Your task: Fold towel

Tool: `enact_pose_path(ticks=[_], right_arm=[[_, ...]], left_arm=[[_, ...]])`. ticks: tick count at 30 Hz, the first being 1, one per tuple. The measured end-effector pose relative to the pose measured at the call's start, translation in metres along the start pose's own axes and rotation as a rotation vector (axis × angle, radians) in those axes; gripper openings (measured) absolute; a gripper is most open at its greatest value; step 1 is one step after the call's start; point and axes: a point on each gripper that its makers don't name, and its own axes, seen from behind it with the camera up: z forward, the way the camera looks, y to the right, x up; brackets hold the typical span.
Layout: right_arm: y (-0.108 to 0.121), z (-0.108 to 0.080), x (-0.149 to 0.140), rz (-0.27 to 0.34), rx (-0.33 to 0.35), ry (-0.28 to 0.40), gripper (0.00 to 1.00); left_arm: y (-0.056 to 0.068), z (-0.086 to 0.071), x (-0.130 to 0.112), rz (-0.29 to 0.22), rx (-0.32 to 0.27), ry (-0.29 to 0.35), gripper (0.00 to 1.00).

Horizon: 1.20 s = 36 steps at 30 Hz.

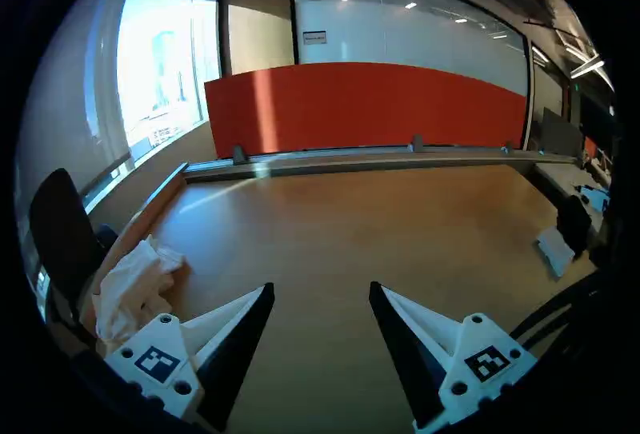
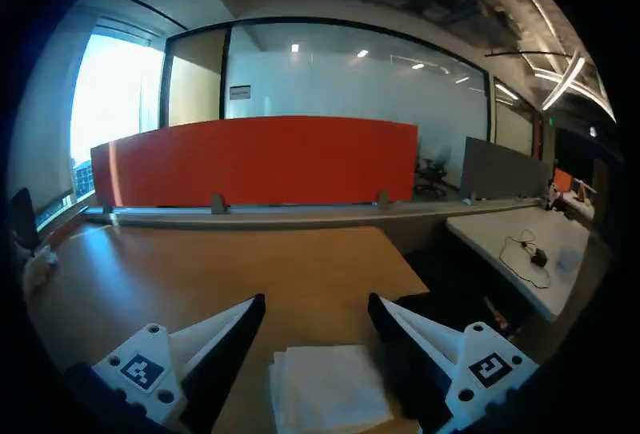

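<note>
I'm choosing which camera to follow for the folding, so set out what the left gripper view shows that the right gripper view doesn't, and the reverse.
Left gripper view: a crumpled heap of pale towels at the edge of the wooden table, close beside the open left gripper. Right gripper view: a folded white towel lying between the fingers of the open right gripper, and a black cable on a neighbouring white desk. Shared: that table, the orange divider along its far edge, and a bright window.

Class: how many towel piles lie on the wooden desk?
2: a crumpled pile at the desk's left edge, a folded stack near its right edge. Each may hide further towels.
</note>
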Motion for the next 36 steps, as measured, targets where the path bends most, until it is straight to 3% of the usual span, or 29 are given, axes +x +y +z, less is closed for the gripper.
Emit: enact_pose_path(ticks=[11,18,29,36], right_arm=[[-0.022,-0.007,0.032,-0.025,0.017,0.073,0.99],[-0.042,-0.011,0.054,-0.010,0.029,0.119,0.99],[-0.083,-0.020,0.083,-0.011,0.074,0.180,0.99],[-0.114,-0.027,0.095,-0.022,0.108,0.205,0.99]], left_arm=[[-0.011,0.005,0.030,-0.032,0.000,0.079,0.88],[-0.019,0.008,0.047,-0.069,-0.002,0.133,0.87],[-0.033,0.008,0.077,-0.104,-0.002,0.227,0.88],[-0.034,0.007,0.090,-0.114,-0.014,0.266,0.87]])
